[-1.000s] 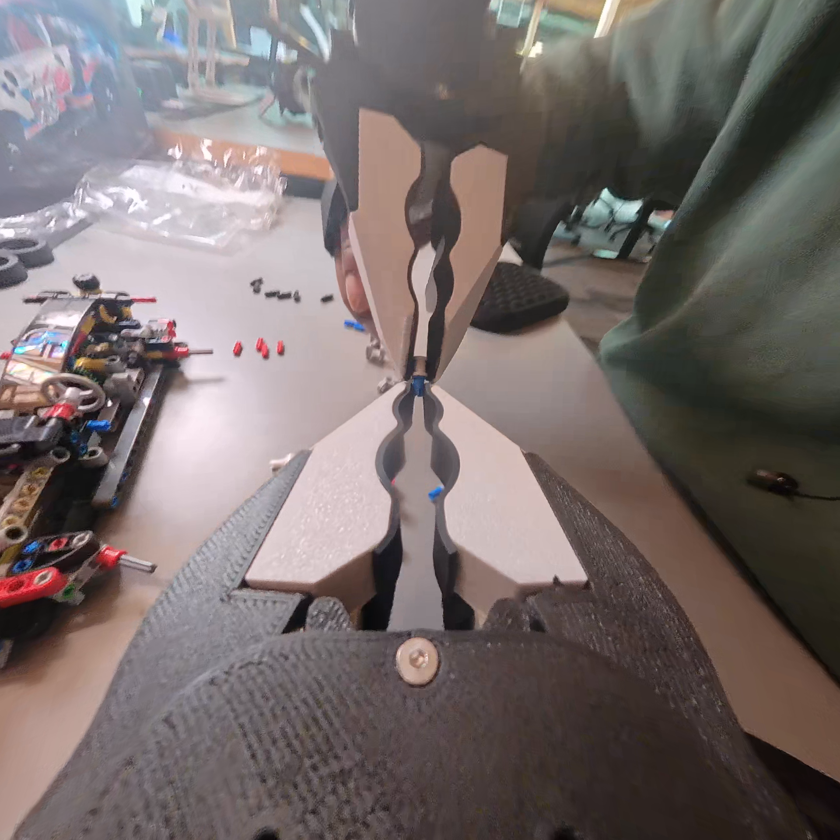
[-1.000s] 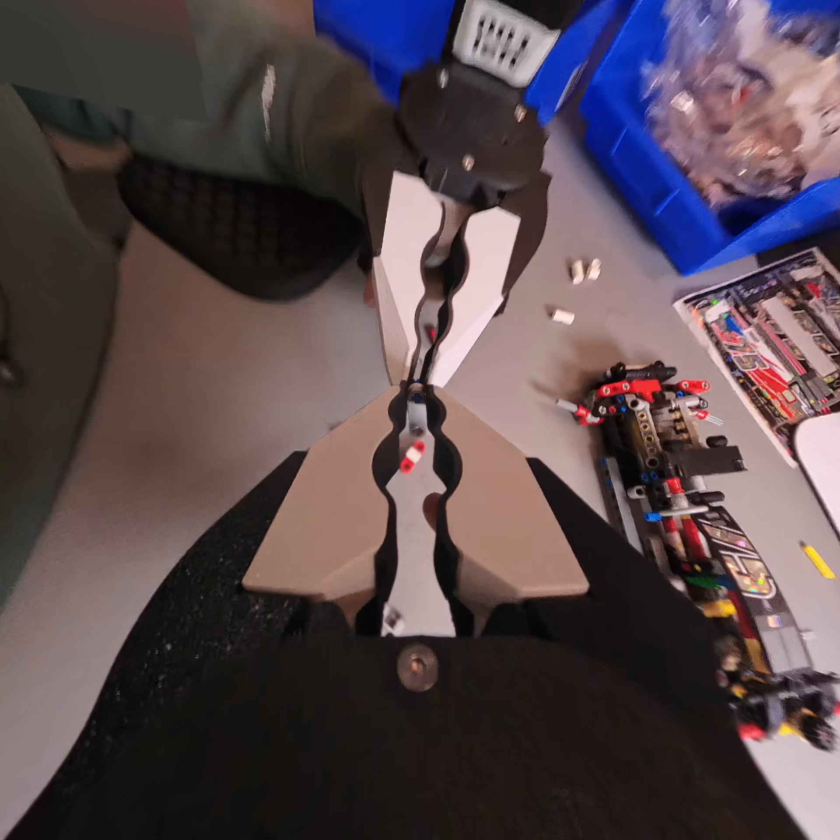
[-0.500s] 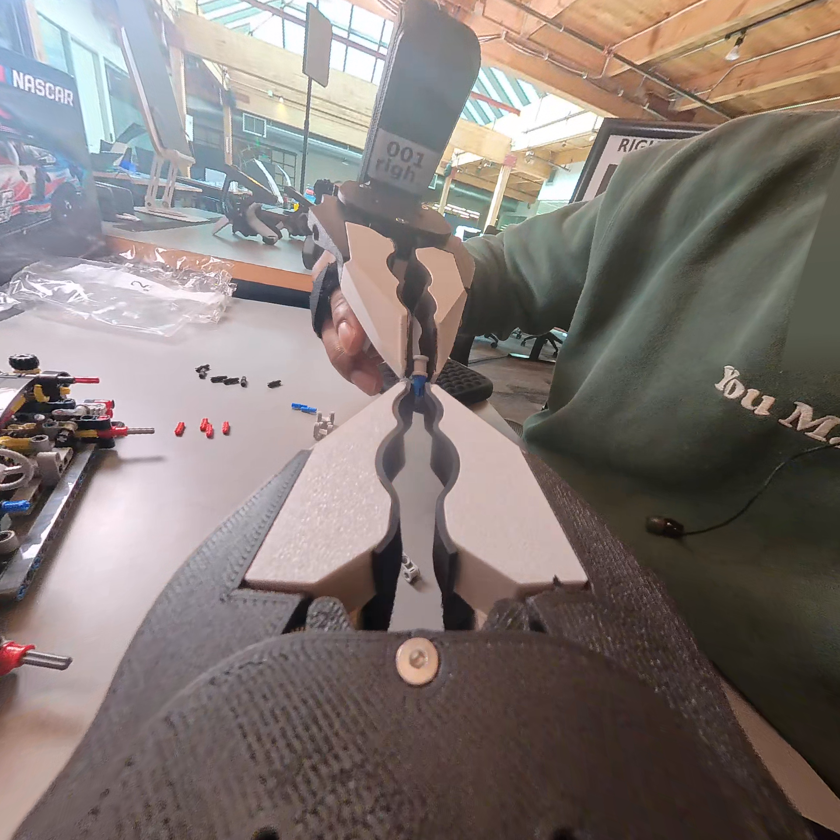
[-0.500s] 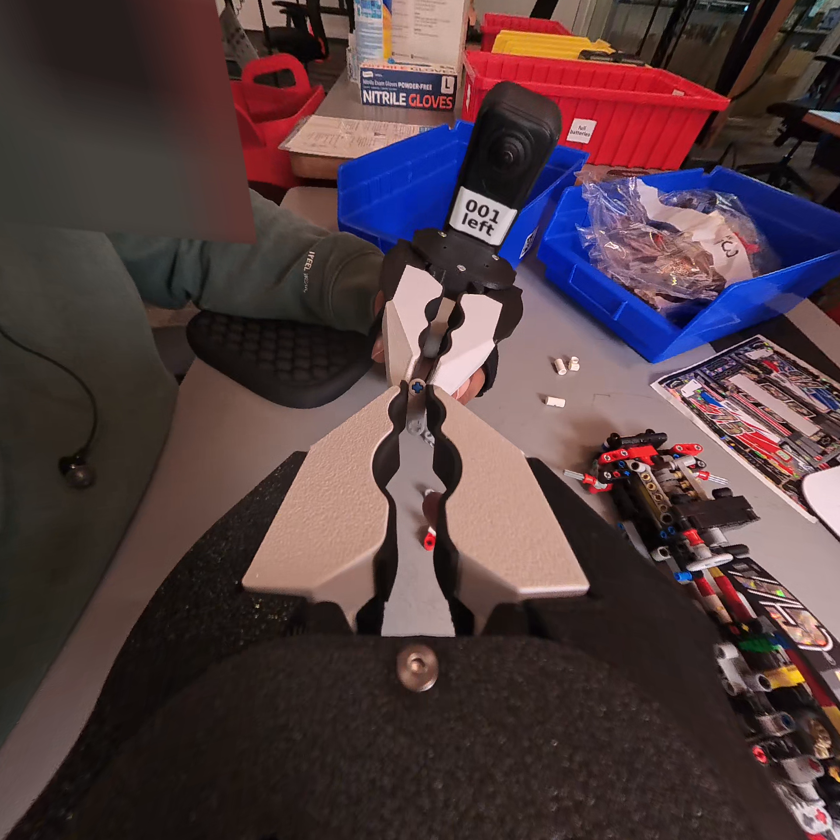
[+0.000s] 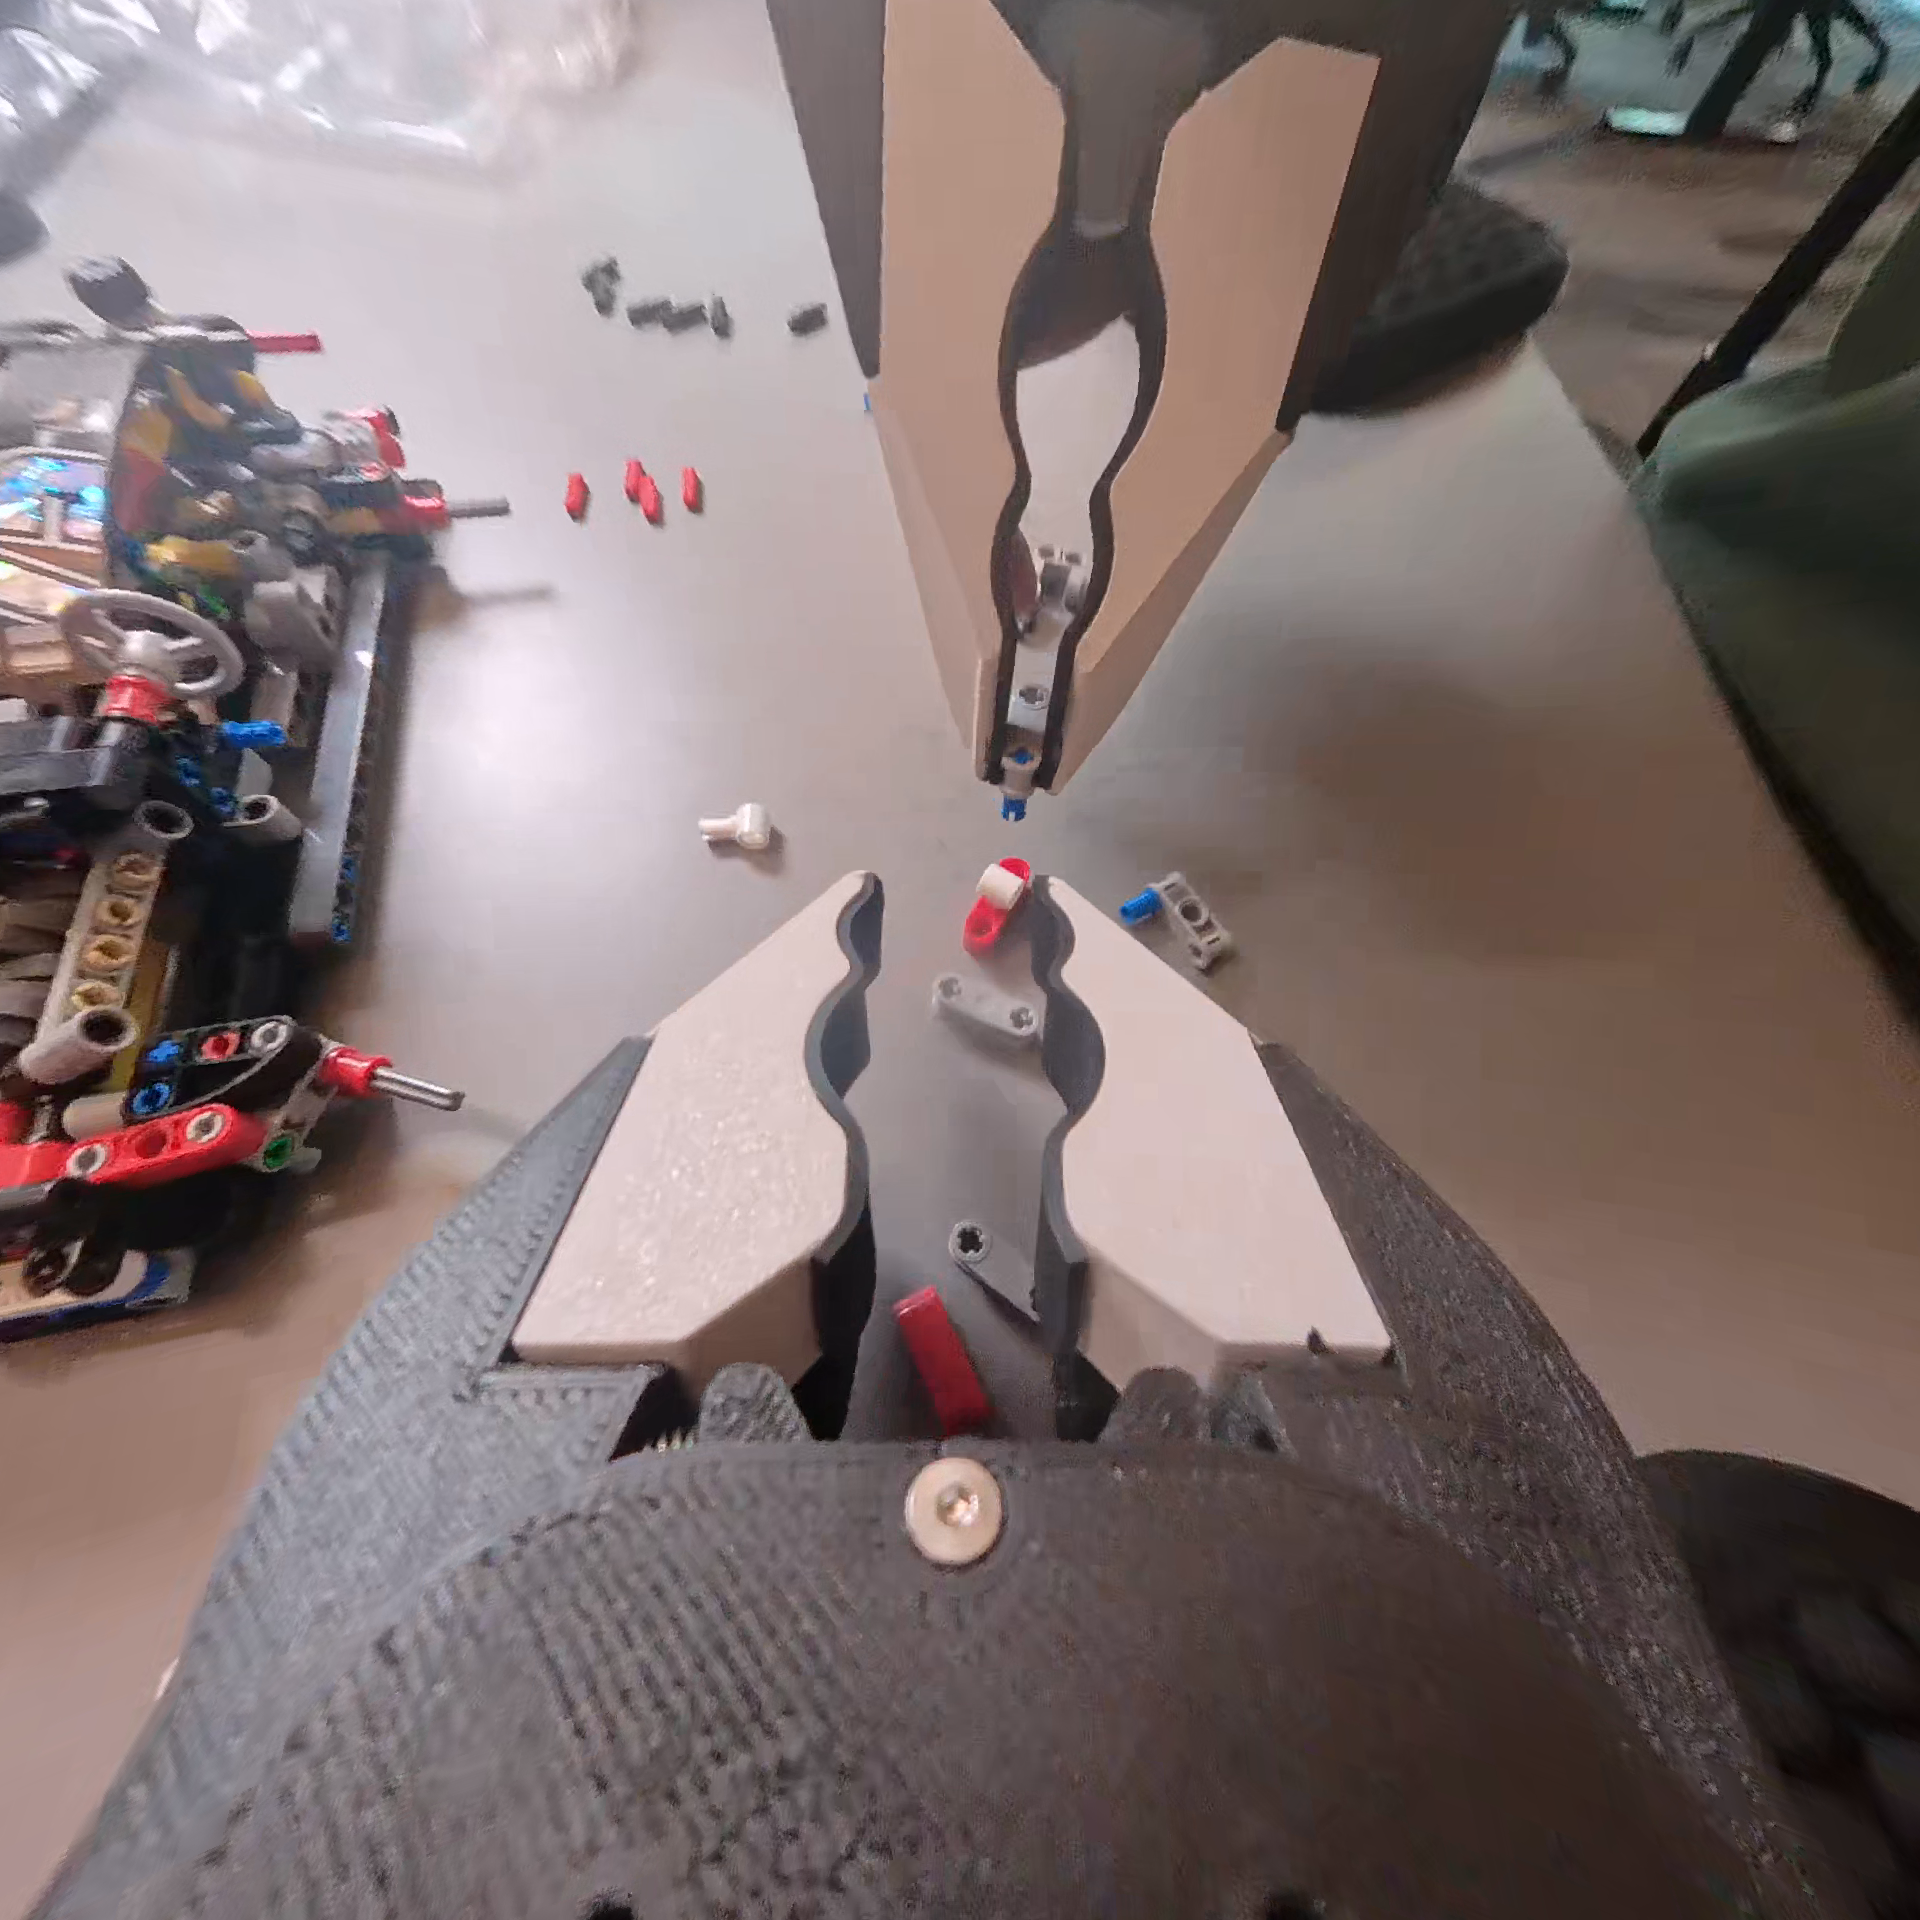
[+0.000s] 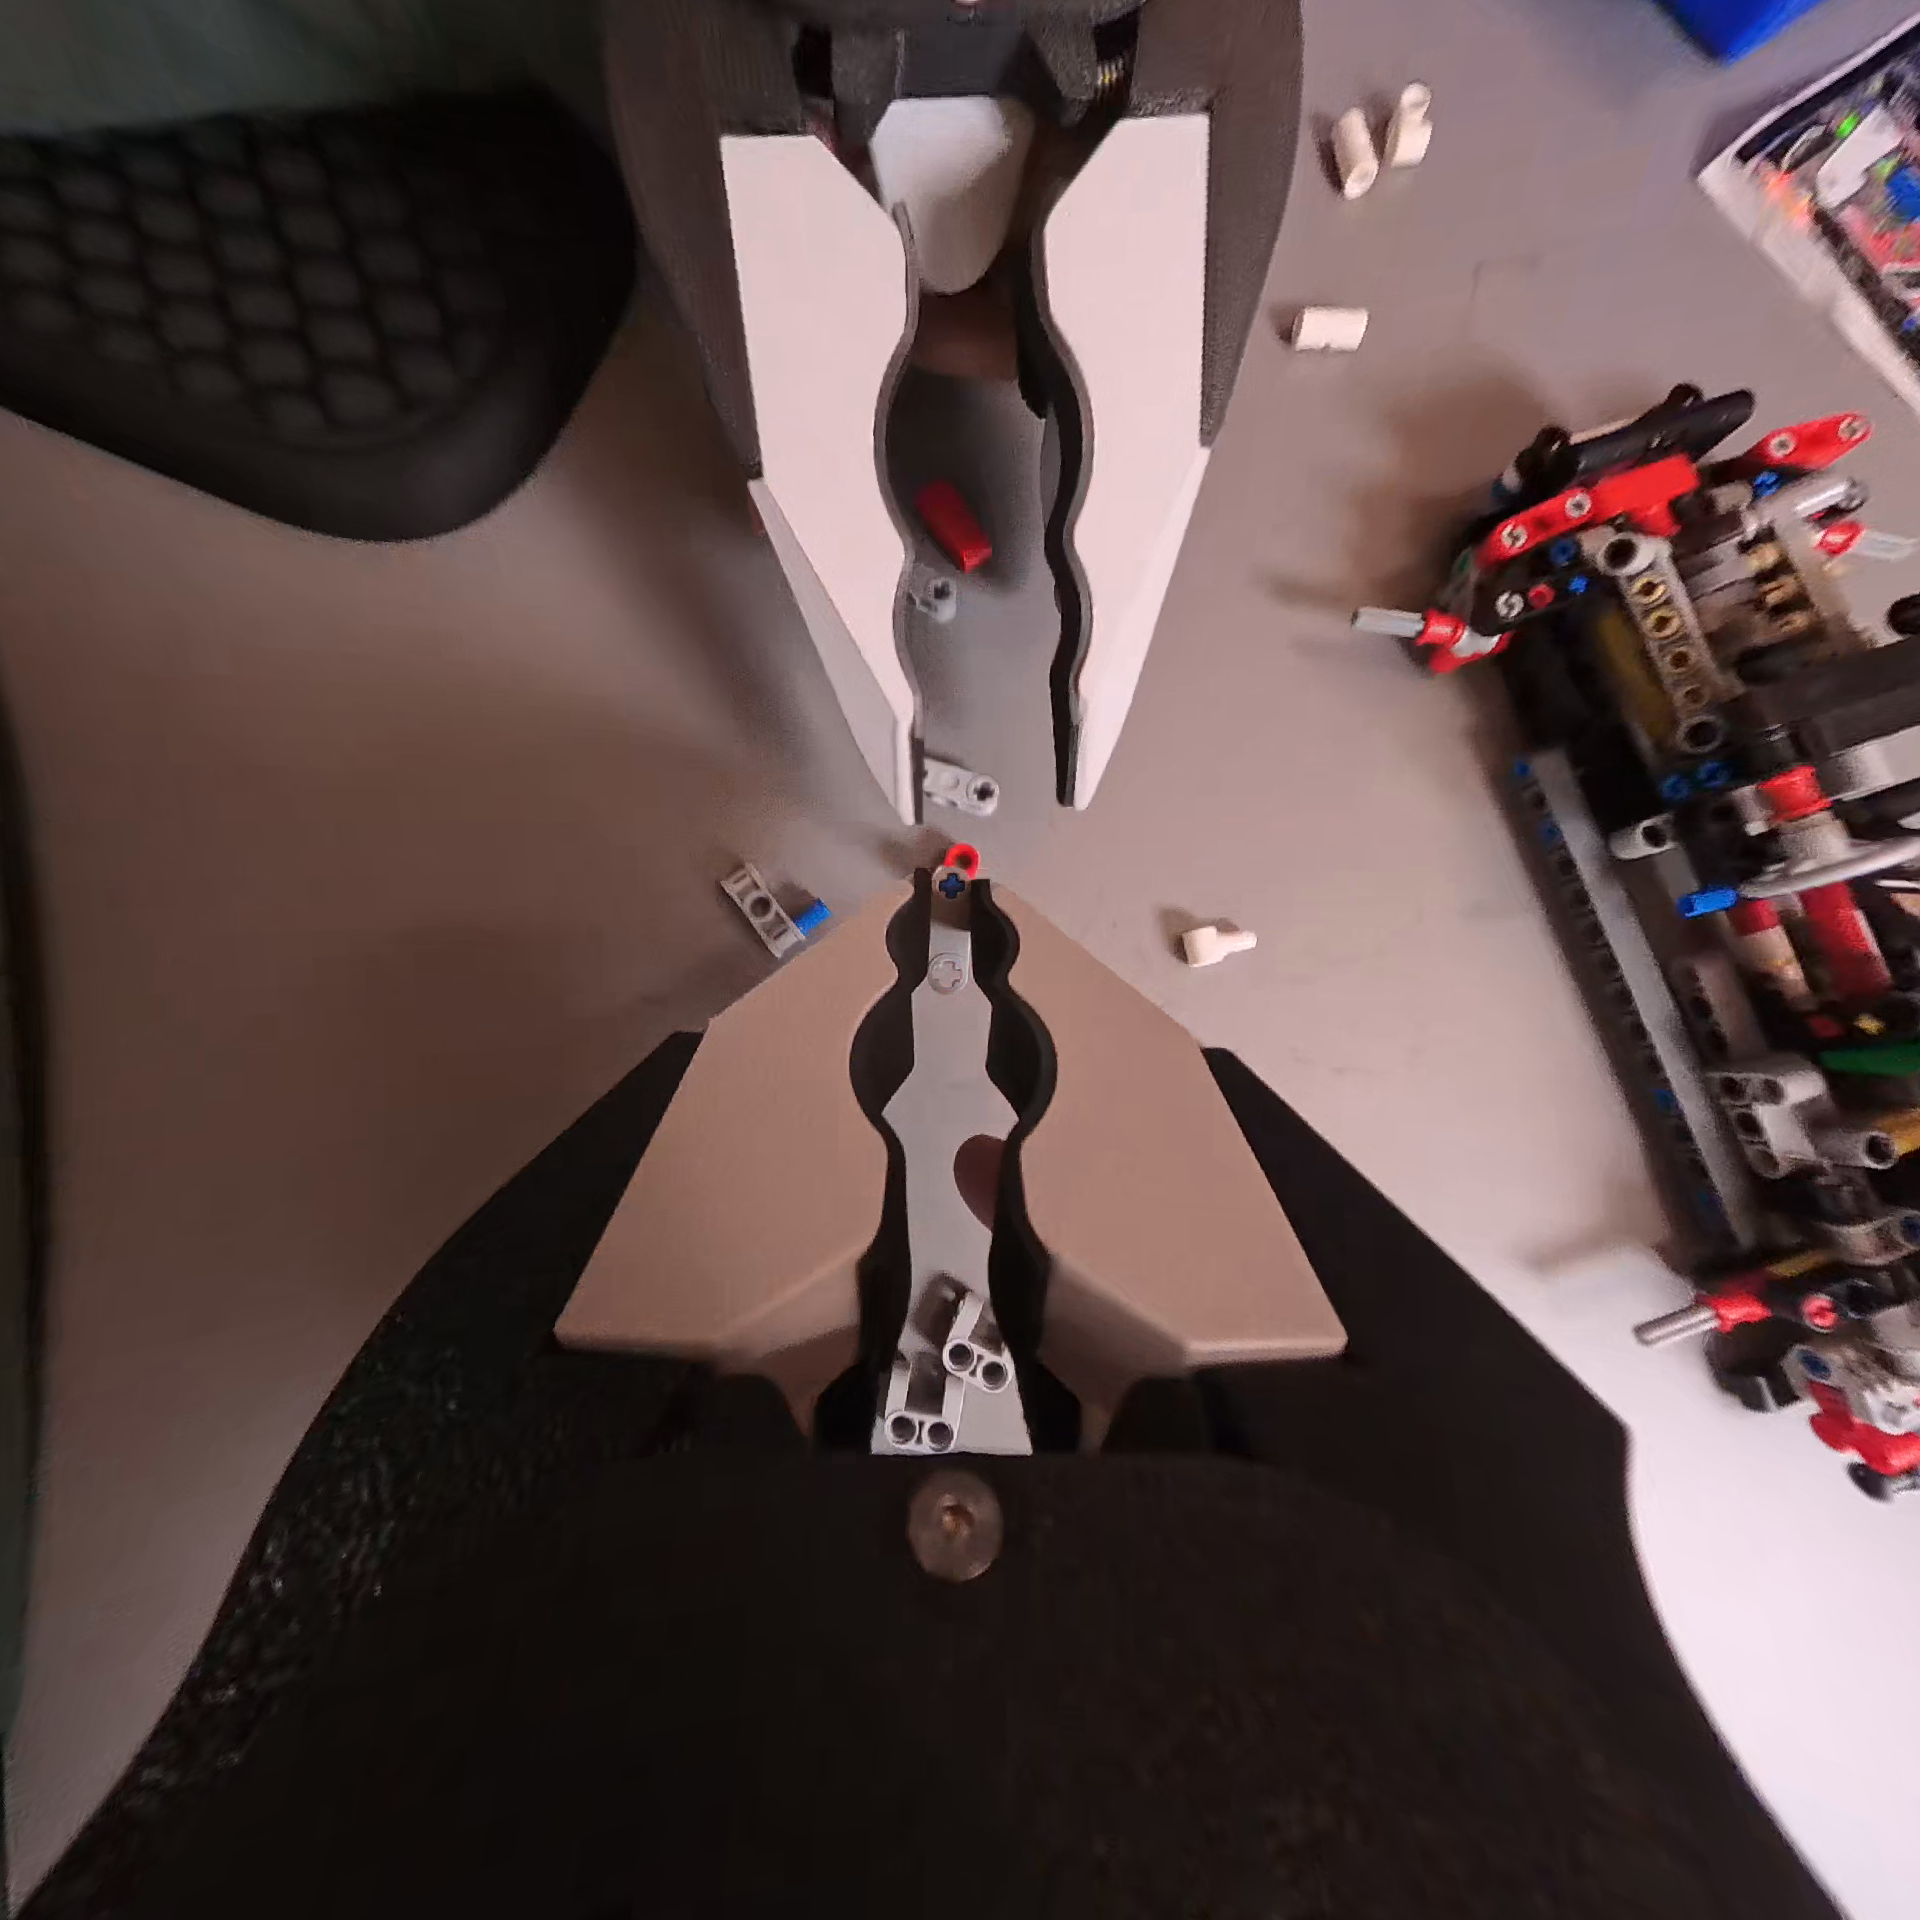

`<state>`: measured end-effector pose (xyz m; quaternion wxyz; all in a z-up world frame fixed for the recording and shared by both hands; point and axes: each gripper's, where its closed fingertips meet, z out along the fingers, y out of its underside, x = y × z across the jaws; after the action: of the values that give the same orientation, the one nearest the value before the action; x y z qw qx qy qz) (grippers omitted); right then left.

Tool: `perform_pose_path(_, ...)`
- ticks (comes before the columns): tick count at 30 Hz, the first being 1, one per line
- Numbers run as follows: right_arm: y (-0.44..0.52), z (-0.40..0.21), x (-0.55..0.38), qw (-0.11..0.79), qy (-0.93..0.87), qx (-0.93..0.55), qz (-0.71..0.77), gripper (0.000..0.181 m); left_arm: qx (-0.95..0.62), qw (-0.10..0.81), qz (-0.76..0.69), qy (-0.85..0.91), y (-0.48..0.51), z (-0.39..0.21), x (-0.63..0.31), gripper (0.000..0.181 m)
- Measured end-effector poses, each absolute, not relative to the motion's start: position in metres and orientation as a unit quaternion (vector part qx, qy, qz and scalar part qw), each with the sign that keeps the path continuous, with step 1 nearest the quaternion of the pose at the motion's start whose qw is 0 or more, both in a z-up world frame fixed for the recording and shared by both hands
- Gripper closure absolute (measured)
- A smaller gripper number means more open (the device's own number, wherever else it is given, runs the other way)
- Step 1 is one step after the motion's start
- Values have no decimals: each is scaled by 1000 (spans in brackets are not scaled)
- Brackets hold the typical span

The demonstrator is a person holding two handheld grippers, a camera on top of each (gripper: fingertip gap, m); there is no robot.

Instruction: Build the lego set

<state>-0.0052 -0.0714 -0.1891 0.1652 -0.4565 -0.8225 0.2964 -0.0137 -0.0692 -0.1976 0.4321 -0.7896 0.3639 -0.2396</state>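
Grey beam (image 6: 948,977) pinched in right gripper (image 6: 951,885) fingers — left gripper (image 5: 951,894) fingers parted, empty.

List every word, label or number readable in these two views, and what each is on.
Nothing is readable in either view.
Printed sheet: coloured print, too blurred to read.
Lego car: shiny sticker panel, too blurred to read.
Grey beam in the right gripper: no writing shows.
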Motion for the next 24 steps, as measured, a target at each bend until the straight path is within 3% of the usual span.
perform_pose_path(14, -73, -212, -2, 137, -847, -459, 232, 176, -805, 378, -197, 412, -69, -222, -2, 172)
perform_pose_path(24, -71, -217, 0, 120, -858, -464, 188, 176, -807, 383, -185, 410, -70, -222, -1, 174)
